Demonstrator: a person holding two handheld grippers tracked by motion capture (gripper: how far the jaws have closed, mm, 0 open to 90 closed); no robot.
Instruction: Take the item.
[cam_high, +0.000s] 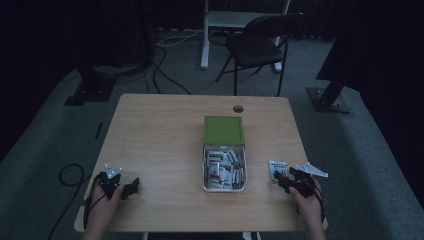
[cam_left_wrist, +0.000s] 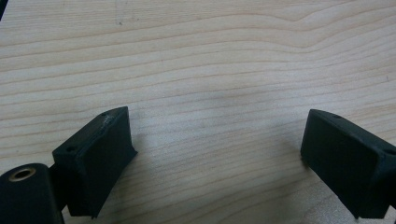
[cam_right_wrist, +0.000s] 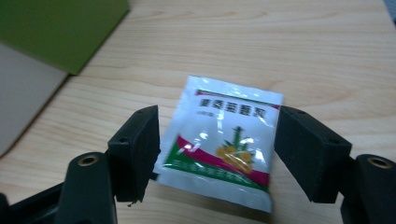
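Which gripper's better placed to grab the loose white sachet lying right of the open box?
Right. The right gripper has its jaws open on either side of the white foil sachet with red and green print. The left gripper is open over bare wooden table, across the box.

The left tongs (cam_left_wrist: 217, 154) stand spread wide over the bare wooden table (cam_left_wrist: 210, 60).

Your high view is dim, the room around the table (cam_high: 165, 135) nearly black. Both gripper views are brighter and evenly lit, with soft shadows beside the fingers (cam_left_wrist: 100, 158). You get white glare on the sachet (cam_right_wrist: 226, 140), and its print is slightly blurred
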